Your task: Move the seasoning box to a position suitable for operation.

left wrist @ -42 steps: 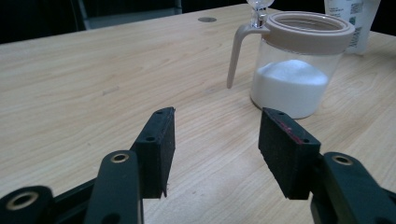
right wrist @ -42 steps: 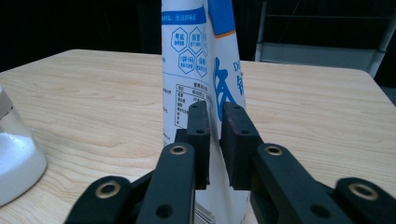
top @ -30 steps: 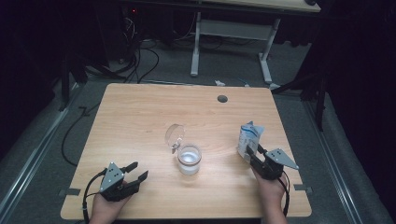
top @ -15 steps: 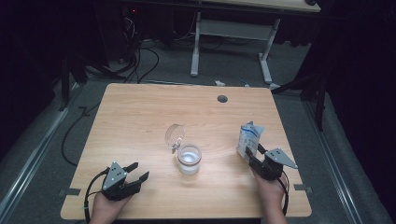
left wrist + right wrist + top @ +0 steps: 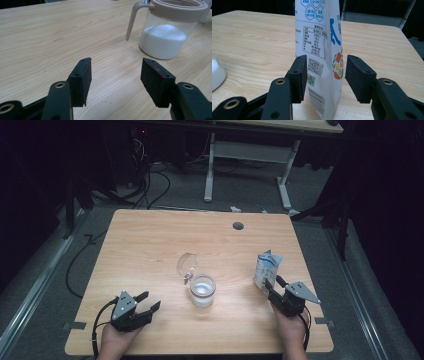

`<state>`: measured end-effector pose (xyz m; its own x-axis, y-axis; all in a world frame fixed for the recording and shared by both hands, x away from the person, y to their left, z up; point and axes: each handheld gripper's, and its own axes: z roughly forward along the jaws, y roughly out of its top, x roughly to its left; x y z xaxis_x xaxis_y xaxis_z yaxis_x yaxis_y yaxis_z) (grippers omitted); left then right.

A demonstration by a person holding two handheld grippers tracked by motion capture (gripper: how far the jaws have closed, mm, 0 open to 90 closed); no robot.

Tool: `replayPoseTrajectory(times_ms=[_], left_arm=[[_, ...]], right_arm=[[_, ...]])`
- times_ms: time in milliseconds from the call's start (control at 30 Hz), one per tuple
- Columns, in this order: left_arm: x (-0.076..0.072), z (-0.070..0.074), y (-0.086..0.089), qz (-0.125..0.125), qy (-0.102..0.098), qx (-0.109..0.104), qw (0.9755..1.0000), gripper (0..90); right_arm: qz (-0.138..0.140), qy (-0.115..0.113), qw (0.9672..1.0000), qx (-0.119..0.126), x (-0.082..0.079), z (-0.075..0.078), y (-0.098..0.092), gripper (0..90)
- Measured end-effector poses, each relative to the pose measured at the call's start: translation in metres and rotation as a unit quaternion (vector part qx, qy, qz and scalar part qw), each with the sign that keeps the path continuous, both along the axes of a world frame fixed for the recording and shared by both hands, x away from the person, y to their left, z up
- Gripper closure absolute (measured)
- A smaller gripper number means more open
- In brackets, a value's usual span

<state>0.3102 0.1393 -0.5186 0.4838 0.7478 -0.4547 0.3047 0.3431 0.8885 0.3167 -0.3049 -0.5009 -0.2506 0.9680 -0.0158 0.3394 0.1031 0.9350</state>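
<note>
R gripper [image 5: 325, 77] jaws straddle pouch [image 5: 322, 50]; jar [image 5: 203, 290] nearby, L.

White printed pouch [image 5: 322, 50] upright on table (blue lettering), right of jar.

cut-off and unreadable parts

the pouch [image 5: 322, 50] loses its top at the right gripper view's upper edge, and its small print is too fine to read; the sugar jar [image 5: 170, 30] is clipped at the left gripper view's top, its open lid [image 5: 186, 265] barely discernible from above.
</note>
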Motion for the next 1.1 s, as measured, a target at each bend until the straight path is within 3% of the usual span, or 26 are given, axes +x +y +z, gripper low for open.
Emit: replayPoseTrajectory(times_ms=[267,433,667,1100], left_arm=[[0.006,-0.001,-0.006,-0.004,0.011,-0.010,0.9999,42.6],[0.008,-0.005,-0.010,-0.009,0.015,0.001,0.9999,44.6],[0.009,-0.004,-0.013,-0.013,0.015,-0.004,0.9998,44.6],[0.009,-0.002,-0.009,-0.007,-0.005,-0.002,1.0000,50.0]], right_arm=[[0.001,0.007,0.9998,-0.016,-0.011,0.000,0.002,52.9],[0.002,0.010,0.9996,-0.027,-0.017,-0.001,0.004,53.2],[0.003,0.015,0.9992,-0.036,-0.027,-0.004,0.005,52.7],[0.039,0.031,0.9975,-0.050,-0.031,-0.010,0.025,57.7]])
